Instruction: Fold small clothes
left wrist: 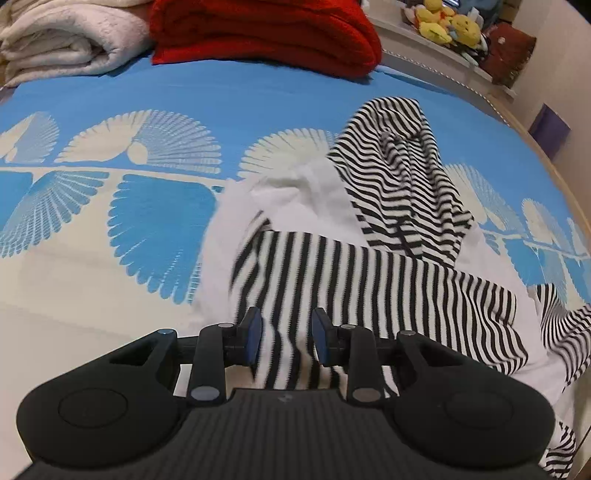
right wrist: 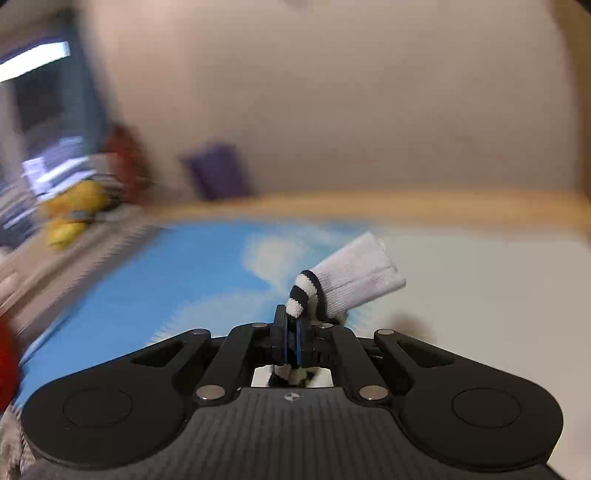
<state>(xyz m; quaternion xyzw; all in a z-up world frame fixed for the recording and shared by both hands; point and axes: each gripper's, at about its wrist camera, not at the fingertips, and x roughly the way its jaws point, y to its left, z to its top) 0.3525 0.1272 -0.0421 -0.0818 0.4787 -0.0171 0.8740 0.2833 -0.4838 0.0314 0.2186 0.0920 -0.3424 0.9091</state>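
Observation:
A black-and-white striped garment with white parts (left wrist: 388,229) lies crumpled on the blue and cream patterned bedspread (left wrist: 147,221). My left gripper (left wrist: 286,339) is open, its blue pads (left wrist: 253,338) either side of a striped fold near the garment's near edge. In the right wrist view, my right gripper (right wrist: 293,339) is shut on a striped edge with a white ribbed cuff (right wrist: 354,277), lifted above the bed. That view is blurred.
A folded white blanket (left wrist: 66,40) and a red blanket (left wrist: 266,33) lie at the bed's far side. Yellow plush toys (left wrist: 450,22) sit on a shelf at the far right. A wooden bed edge (right wrist: 406,206) and wall lie beyond.

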